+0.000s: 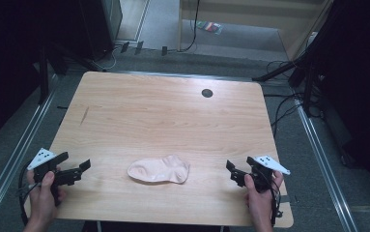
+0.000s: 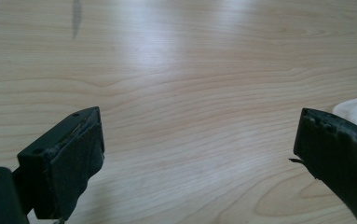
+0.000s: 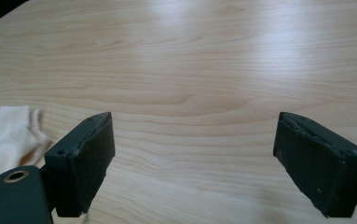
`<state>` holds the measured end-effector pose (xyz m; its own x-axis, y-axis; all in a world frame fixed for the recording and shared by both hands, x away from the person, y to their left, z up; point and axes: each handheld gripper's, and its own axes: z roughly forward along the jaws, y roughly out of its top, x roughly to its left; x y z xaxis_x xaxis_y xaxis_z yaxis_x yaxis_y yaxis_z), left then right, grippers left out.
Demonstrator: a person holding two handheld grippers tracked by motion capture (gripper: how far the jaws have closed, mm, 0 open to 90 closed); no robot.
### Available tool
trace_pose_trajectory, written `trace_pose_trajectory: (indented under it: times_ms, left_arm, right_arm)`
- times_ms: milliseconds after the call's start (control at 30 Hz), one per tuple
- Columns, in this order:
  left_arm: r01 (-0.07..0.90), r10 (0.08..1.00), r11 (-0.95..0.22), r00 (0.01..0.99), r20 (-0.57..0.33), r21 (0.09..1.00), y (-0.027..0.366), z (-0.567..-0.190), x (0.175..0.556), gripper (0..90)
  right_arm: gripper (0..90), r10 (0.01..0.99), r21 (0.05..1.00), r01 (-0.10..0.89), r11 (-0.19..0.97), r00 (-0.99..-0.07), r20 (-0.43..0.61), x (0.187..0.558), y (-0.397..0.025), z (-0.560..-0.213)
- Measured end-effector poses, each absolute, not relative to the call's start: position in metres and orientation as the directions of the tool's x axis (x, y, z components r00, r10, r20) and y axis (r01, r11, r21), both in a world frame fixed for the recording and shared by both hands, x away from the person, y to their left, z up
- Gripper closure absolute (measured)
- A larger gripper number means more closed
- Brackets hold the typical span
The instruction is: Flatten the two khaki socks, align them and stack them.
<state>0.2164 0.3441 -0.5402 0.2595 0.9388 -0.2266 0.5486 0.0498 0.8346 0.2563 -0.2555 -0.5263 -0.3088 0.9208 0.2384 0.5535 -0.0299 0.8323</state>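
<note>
Left gripper [image 1: 76,170] near the desk's [image 1: 163,111] front-left corner, jaws spread wide, nothing between them; a hand [image 1: 42,195] grips it from below. Pale sock [image 1: 159,170] lies flat near the front edge, about midway between both tools, well apart from each. Right gripper [image 1: 235,173] near the front-right corner, jaws likewise wide apart and empty. Small dark hole [image 1: 207,93] toward the far edge.
</note>
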Motion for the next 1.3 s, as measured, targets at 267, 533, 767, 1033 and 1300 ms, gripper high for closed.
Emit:
trace_pose_trajectory:
  times_ms: [267, 533, 767, 1033, 1300]
  left_arm:
    - [0.544, 0.953, 0.055, 0.220, -0.206, 0.837, 0.365, -0.541, 0.211, 2.3]
    - [0.540, 0.968, 0.002, 0.211, -0.138, 0.842, 0.377, -0.543, 0.205, 2.3]
    - [0.544, 0.973, 0.011, 0.188, -0.135, 0.839, 0.385, -0.548, 0.204, 2.3]
    - [0.528, 0.971, 0.015, 0.195, -0.139, 0.849, 0.384, -0.552, 0.202, 2.3]
    - [0.529, 0.969, 0.033, 0.192, -0.158, 0.848, 0.385, -0.553, 0.205, 2.3]
  right_arm:
    - [12.6, 0.941, 0.827, 0.560, -0.051, -0.251, 0.228, 0.250, -0.284, -0.533]
    - [12.6, 0.953, 0.823, 0.564, -0.069, -0.208, 0.222, 0.241, -0.309, -0.538]
    - [12.7, 0.960, 0.815, 0.570, -0.105, -0.155, 0.233, 0.233, -0.329, -0.543]
    - [12.9, 0.956, 0.823, 0.558, -0.110, -0.166, 0.240, 0.230, -0.333, -0.547]
    - [13.0, 0.962, 0.823, 0.562, -0.078, -0.174, 0.210, 0.231, -0.327, -0.548]
